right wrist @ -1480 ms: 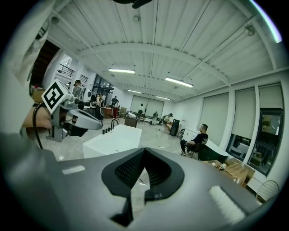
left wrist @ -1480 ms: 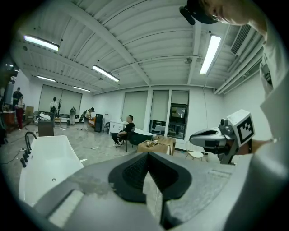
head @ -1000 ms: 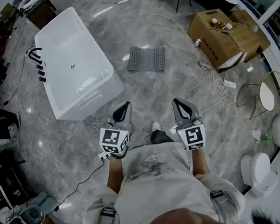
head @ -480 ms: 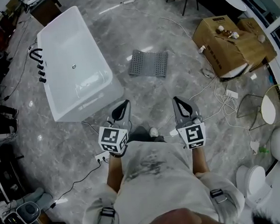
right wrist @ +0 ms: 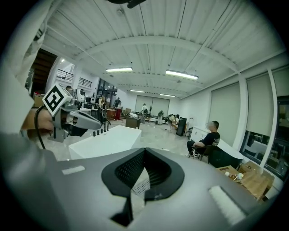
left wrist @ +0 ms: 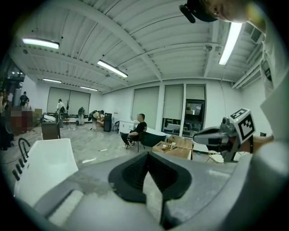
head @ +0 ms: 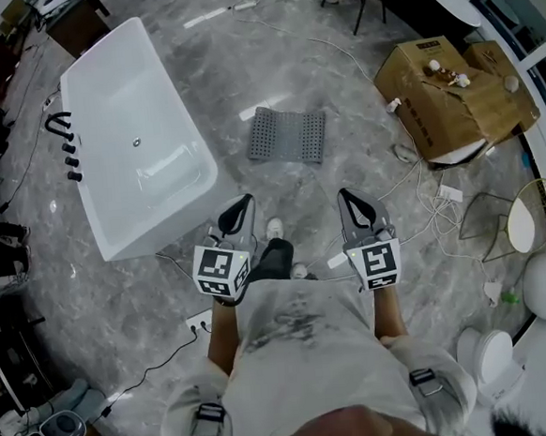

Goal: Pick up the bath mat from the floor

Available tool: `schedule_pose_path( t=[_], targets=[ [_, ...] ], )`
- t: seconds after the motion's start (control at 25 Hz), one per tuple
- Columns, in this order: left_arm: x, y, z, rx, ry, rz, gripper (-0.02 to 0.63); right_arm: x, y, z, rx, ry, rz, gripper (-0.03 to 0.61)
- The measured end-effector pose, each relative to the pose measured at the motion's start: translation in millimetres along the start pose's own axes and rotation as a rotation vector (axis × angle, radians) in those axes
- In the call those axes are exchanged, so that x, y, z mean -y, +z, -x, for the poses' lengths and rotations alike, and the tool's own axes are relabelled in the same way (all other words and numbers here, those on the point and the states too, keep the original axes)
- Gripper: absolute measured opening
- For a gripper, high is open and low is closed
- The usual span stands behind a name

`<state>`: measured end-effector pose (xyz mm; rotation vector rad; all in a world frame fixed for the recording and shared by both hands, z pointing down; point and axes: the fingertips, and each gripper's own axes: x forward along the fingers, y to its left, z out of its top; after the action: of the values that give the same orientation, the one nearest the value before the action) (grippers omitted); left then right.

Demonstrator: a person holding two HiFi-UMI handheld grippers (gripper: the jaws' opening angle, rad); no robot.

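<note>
Glossy grey marble-look floor (head: 319, 86), perforated matt grey bath mat (head: 287, 135), glossy white bathtub (head: 130, 130).

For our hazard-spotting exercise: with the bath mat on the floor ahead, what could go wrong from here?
Loose cables trail across the floor near the feet; a step toward the bath mat could snag one. The mat lies spread on glossy tile, so jaws may slip off its edge. The left gripper and right gripper are shut and must open first.
</note>
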<state>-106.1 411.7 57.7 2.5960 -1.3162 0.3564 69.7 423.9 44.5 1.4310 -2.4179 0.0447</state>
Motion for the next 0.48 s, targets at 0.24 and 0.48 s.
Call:
schedule_pose_path(
  t=[0.24, 0.48],
  targets=[
    [-66, 20, -49, -0.010, -0.023, 0.005, 0.002, 22, 22, -72, -0.020, -0.027, 0.000, 0.002],
    [-120, 35, -85, -0.006, -0.054, 0.006, 0.002, 34, 39, -132, -0.026, -0.063, 0.002, 0.002]
  ],
)
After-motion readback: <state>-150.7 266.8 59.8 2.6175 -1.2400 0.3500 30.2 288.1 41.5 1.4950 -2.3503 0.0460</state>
